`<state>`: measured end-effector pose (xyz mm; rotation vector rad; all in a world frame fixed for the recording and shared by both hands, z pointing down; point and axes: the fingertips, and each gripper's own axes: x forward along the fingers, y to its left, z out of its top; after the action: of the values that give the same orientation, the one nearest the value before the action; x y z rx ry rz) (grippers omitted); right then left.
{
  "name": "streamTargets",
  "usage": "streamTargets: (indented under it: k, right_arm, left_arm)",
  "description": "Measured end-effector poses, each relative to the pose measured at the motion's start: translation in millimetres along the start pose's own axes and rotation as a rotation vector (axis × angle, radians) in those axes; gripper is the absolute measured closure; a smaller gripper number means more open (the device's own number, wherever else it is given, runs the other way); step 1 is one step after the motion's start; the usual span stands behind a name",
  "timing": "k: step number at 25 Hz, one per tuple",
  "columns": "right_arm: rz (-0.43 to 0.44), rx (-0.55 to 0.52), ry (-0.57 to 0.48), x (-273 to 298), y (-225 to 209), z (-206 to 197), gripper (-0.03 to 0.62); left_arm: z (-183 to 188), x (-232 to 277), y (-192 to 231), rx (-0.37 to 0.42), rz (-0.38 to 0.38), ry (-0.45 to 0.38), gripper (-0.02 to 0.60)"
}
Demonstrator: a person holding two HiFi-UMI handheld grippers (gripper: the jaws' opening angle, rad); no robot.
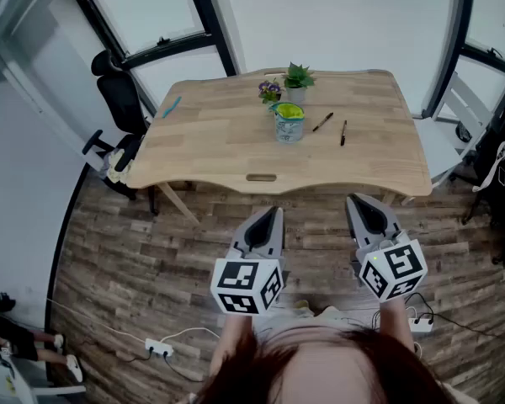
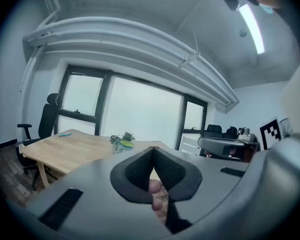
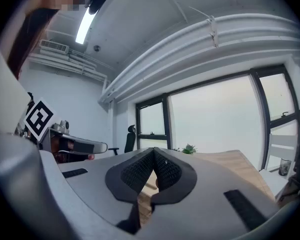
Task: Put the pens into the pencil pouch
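In the head view, we hold the left gripper and right gripper short of the table. Two black pens lie well ahead of them, right of what may be the pouch. Left gripper view — jaws pressed together, empty. Right gripper view — the same.

Light wooden bench sits in the upper middle of the head view, with two little potted plants at its far edge: a green one and, just left of it, one with purple flowers. A black office chair is parked off the bench's left end. Dark-framed windows run along the top. The floor is grey-brown wood planks, and a white power strip with its cable lies at lower left.
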<state>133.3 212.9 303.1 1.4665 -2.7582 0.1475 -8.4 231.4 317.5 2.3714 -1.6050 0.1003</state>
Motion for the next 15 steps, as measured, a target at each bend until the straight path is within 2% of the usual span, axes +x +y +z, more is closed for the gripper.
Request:
streamTargets:
  k: [15]
  right_arm:
    - [-0.105,0.013,-0.038,11.0,12.0,-2.0,0.594]
  left_arm:
    - [-6.0,0.0,20.3,0.002,-0.080,0.024,0.580]
